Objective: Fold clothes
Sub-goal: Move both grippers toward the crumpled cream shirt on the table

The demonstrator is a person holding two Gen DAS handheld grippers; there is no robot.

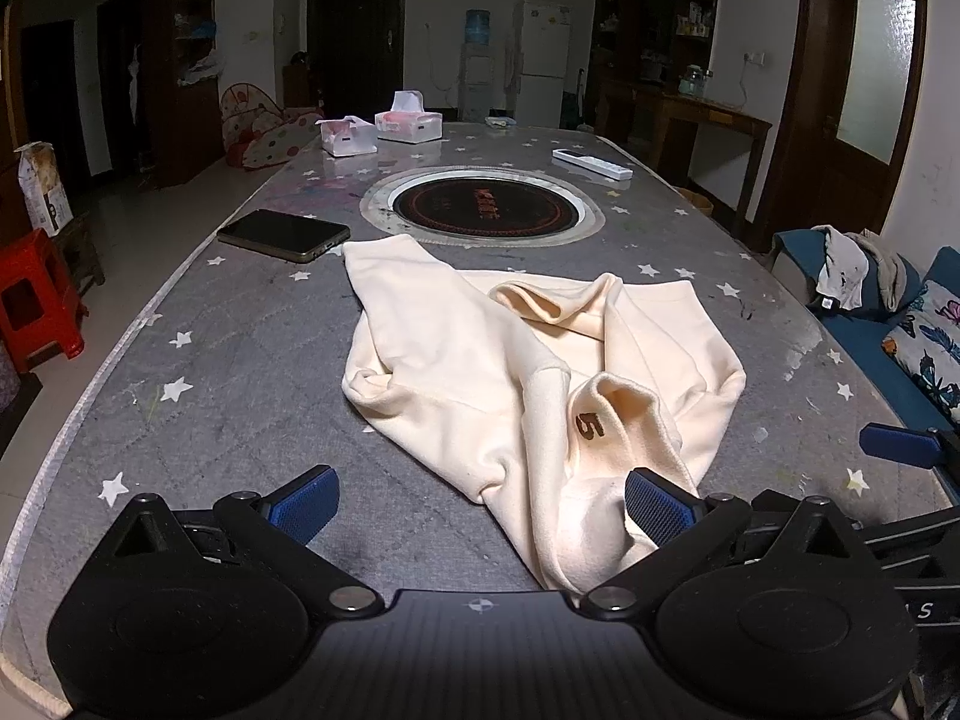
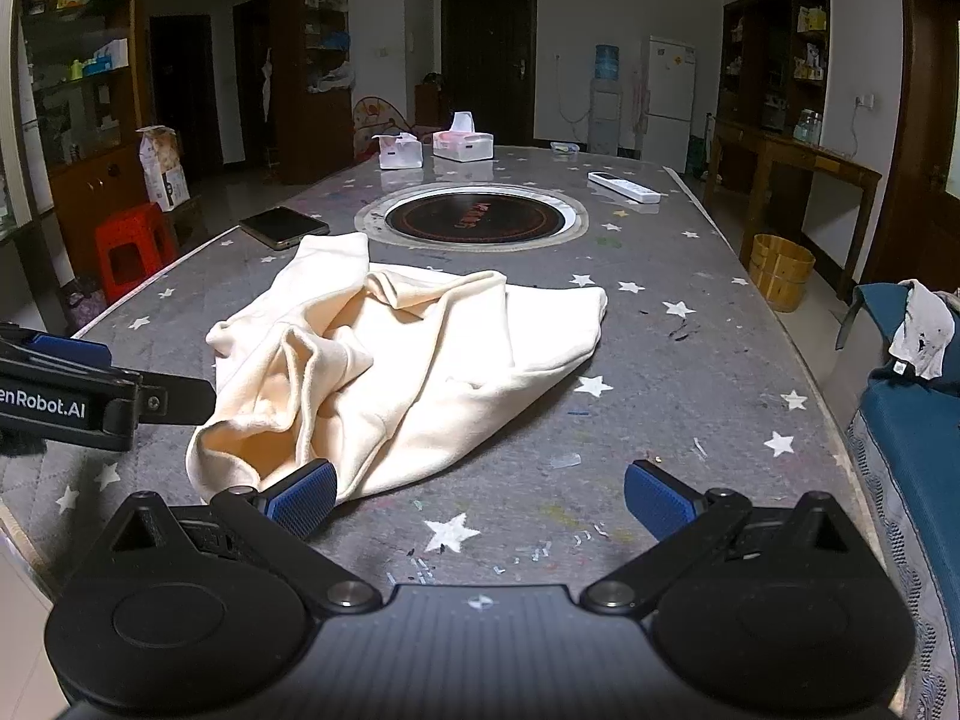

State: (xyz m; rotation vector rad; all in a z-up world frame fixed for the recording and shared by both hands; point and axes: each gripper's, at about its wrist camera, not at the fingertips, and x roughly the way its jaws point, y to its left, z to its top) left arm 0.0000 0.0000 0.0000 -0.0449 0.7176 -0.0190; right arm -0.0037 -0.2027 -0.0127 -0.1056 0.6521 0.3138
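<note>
Fingers (image 1: 306,501) on both your left gripper (image 1: 480,507) and right gripper (image 2: 480,501) spread wide, gripping nothing, at the near edge of the crumpled cream garment (image 1: 510,360) on the desk (image 1: 240,360).

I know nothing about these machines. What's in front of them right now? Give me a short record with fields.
setting: long grey table with white stars
garment: cream garment, crumpled and unfolded, a dark "5" showing
left tool: open, holding nothing, its right finger against the near edge of the cloth
right tool: open, empty, over bare table beside the cloth
beyond the garment: round black hotplate set in the table
other items: phone, two tissue boxes, white remote
folding: not yet begun
</note>
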